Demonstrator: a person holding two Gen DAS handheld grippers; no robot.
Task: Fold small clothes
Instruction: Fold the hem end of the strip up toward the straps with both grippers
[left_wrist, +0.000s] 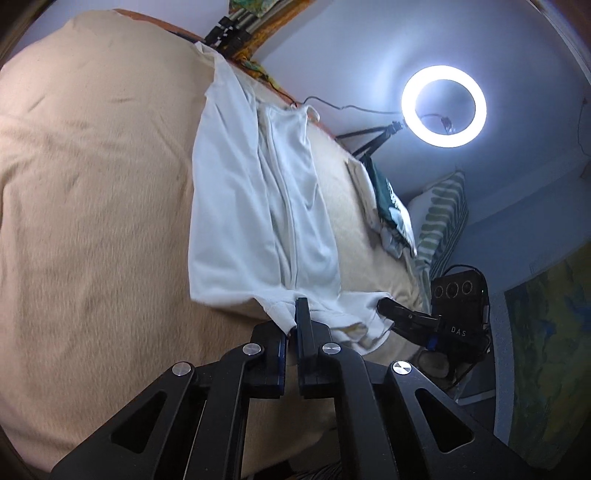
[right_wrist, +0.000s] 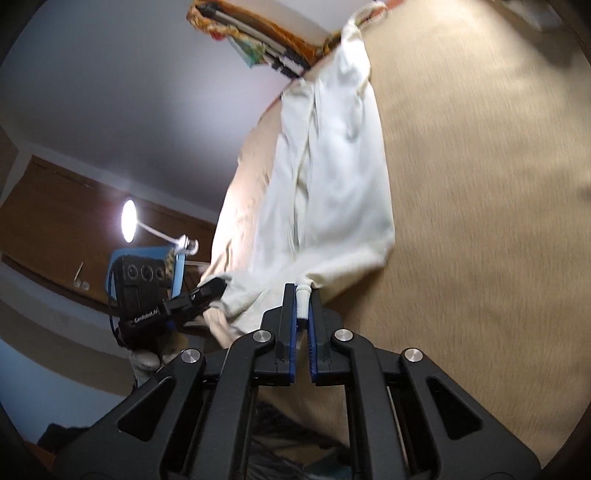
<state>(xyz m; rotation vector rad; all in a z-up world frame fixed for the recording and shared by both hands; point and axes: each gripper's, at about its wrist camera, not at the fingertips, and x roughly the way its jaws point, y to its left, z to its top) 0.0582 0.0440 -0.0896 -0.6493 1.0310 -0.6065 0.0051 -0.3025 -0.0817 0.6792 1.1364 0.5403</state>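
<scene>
Both grippers, left (left_wrist: 291, 317) (right (right_wrist: 303, 302)), pinch white garment (left_wrist: 243, 192) hem.

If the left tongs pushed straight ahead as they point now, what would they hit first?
The white garment itself: the left tongs already pinch its near edge, and the cloth stretches ahead over the beige blanket. Depth is unclear.

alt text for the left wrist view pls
The left claw is shut on the near edge of a white cotton garment spread over a tan blanket; the right claw grips the same edge. A lit ring light glows behind.
</scene>
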